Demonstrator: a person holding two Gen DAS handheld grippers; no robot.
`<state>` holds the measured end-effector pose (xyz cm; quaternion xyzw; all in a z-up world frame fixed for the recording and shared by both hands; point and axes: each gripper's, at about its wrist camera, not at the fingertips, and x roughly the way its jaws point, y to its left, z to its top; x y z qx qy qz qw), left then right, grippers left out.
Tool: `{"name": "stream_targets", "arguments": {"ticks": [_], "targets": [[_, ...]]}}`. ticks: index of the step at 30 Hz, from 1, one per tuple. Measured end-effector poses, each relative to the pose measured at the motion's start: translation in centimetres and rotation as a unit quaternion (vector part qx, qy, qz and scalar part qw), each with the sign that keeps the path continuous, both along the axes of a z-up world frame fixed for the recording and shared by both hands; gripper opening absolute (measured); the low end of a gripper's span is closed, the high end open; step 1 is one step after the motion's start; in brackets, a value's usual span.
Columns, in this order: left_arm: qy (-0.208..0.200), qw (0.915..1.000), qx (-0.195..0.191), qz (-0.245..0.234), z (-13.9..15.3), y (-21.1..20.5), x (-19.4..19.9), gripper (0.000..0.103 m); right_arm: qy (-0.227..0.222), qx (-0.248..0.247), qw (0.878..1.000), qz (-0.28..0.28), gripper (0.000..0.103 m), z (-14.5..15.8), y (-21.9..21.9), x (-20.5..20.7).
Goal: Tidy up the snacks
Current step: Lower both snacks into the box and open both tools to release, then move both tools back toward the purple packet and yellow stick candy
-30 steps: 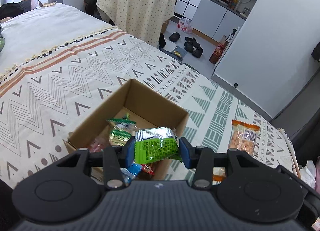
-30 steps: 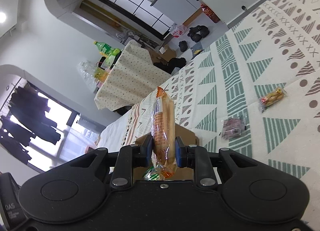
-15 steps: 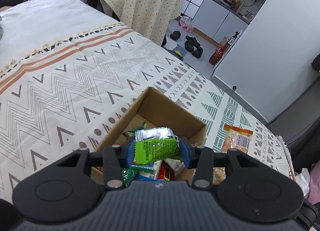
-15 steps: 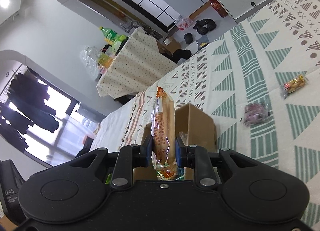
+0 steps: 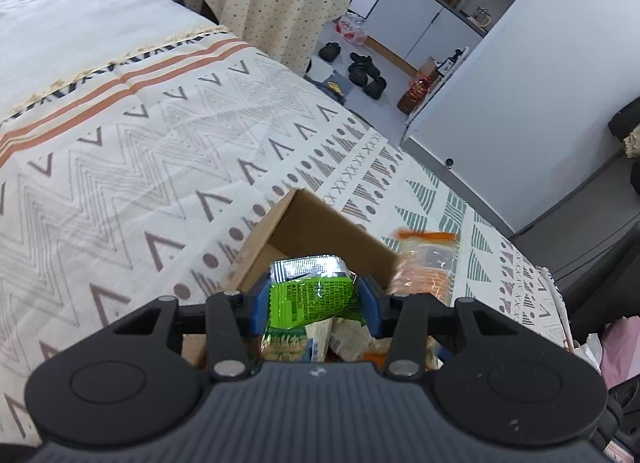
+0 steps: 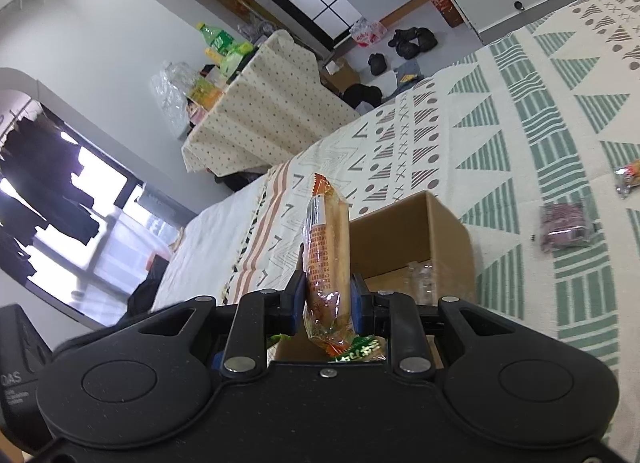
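My left gripper (image 5: 314, 295) is shut on a green foil snack packet (image 5: 312, 291) and hangs right over the open cardboard box (image 5: 320, 223) on the patterned bedspread. Several snack packs (image 5: 348, 339) lie inside the box below it. In the right wrist view my right gripper (image 6: 326, 295) holds a long orange bread packet (image 6: 326, 239) upright. Its jaws are opening, and the pads still touch the packet's sides. The box (image 6: 400, 231) sits just beyond and to the right of that gripper, with a green pack visible under the fingers.
Another orange packet (image 5: 428, 263), blurred, shows just right of the box. A purple packet (image 6: 566, 231) and a small orange one (image 6: 628, 179) lie on the green-patterned part of the bed. Beyond the bed's end are a cloth-covered table (image 6: 260, 103), shoes and white cabinets.
Both grippers have moved over the bed toward the box. The left one now hangs above the snacks inside it, and the box looms larger in the right wrist view. Both packets stay between the fingers.
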<state>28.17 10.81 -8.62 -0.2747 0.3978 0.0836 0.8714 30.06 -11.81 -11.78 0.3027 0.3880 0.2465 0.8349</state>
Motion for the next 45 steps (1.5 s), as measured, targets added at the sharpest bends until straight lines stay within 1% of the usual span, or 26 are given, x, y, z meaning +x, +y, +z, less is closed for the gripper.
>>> {"name": "stream_targets", "arguments": {"ticks": [1, 2, 3, 4, 6, 8, 10, 11, 12, 13, 15, 16, 19, 23, 27, 28, 30, 32, 34, 36, 38, 40, 41, 42, 45], "targets": [[0.0, 1.0, 0.0, -0.002, 0.0, 0.1, 0.2, 0.045, -0.001, -0.003, 1.0, 0.0, 0.028, 0.1, 0.3, 0.1], [0.001, 1.0, 0.001, -0.002, 0.1, 0.2, 0.5, 0.045, -0.001, -0.007, 1.0, -0.004, 0.033, 0.3, 0.4, 0.2], [0.002, 1.0, 0.002, -0.004, 0.1, 0.2, 0.8, 0.045, 0.002, -0.01, 1.0, -0.009, 0.045, 0.5, 0.5, 0.4], [0.002, 1.0, 0.0, -0.005, 0.0, 0.2, 1.0, 0.045, 0.005, -0.016, 1.0, -0.017, 0.049, 0.7, 0.5, 0.5], [-0.008, 0.9999, 0.0, -0.013, 0.1, -0.1, 1.6, 0.046, 0.017, -0.035, 0.998, -0.04, 0.05, 1.0, 0.3, 0.6], [-0.023, 0.9993, 0.018, -0.021, 0.2, -0.7, 2.3, 0.046, 0.035, -0.038, 0.997, -0.053, 0.05, 1.4, -0.2, 0.7], [-0.024, 0.999, 0.025, -0.028, 0.3, -1.1, 2.8, 0.054, 0.037, -0.046, 0.997, -0.058, 0.051, 2.4, -0.7, 0.2], [-0.02, 0.9992, 0.022, -0.028, 0.4, -1.2, 2.9, 0.059, 0.032, -0.045, 0.997, -0.061, 0.053, 3.0, -1.0, -0.1], [-0.018, 0.9992, 0.02, -0.029, 0.5, -1.3, 2.8, 0.068, 0.025, -0.04, 0.997, -0.064, 0.057, 3.6, -1.2, -0.5], [-0.019, 0.9992, 0.019, -0.031, 0.7, -1.4, 2.7, 0.071, 0.021, -0.037, 0.997, -0.068, 0.058, 4.1, -1.5, -0.8], [-0.028, 0.9986, 0.025, -0.037, 1.6, -1.8, 1.9, 0.073, 0.014, -0.034, 0.997, -0.074, 0.059, 4.9, -1.9, -1.5], [-0.031, 0.9983, 0.029, -0.04, 2.1, -1.9, 1.5, 0.076, 0.015, -0.035, 0.996, -0.078, 0.059, 5.2, -2.0, -1.7], [-0.031, 0.9982, 0.037, -0.036, 3.8, -1.9, 0.4, 0.081, 0.018, -0.056, 0.994, -0.087, 0.059, 6.2, -2.0, -2.8], [-0.027, 0.9986, 0.033, -0.031, 5.8, -1.7, -1.1, 0.086, 0.036, -0.063, 0.993, -0.098, 0.061, 7.1, -2.2, -3.8], [-0.041, 0.9979, 0.039, -0.033, 7.7, -2.0, -3.1, 0.091, 0.031, -0.075, 0.991, -0.11, 0.068, 8.3, -2.5, -5.0], [-0.044, 0.9977, 0.039, -0.034, 8.1, -2.0, -3.5, 0.094, 0.029, -0.077, 0.99, -0.114, 0.069, 8.6, -2.7, -5.4], [-0.043, 0.9975, 0.046, -0.033, 8.8, -2.2, -4.4, 0.096, 0.026, -0.078, 0.989, -0.121, 0.078, 9.1, -3.3, -6.3], [-0.048, 0.997, 0.047, -0.039, 9.4, -2.4, -5.2, 0.098, 0.017, -0.08, 0.989, -0.123, 0.08, 9.5, -3.7, -6.8], [-0.052, 0.9966, 0.049, -0.042, 10.0, -2.6, -5.8, 0.103, 0.008, -0.078, 0.99, -0.119, 0.081, 9.8, -4.3, -7.3], [-0.06, 0.9961, 0.048, -0.045, 10.4, -2.9, -6.3, 0.103, 0.0, -0.07, 0.992, -0.109, 0.086, 9.7, -4.9, -7.5], [-0.064, 0.9951, 0.048, -0.058, 10.8, -3.5, -6.7, 0.103, -0.015, -0.066, 0.992, -0.102, 0.087, 9.7, -5.4, -7.7], [-0.068, 0.9943, 0.052, -0.065, 11.1, -4.1, -7.1, 0.103, -0.043, -0.056, 0.993, -0.095, 0.09, 9.8, -6.1, -7.9], [-0.069, 0.9941, 0.052, -0.065, 11.2, -4.3, -7.2, 0.103, -0.056, -0.053, 0.992, -0.098, 0.093, 9.8, -6.6, -8.0], [-0.071, 0.9941, 0.051, -0.065, 11.2, -4.6, -7.3, 0.103, -0.059, -0.054, 0.992, -0.102, 0.096, 9.8, -7.1, -8.0], [-0.071, 0.9945, 0.045, -0.062, 11.1, -5.4, -7.3, 0.103, -0.058, -0.049, 0.992, -0.104, 0.097, 9.4, -8.8, -7.8]]}}
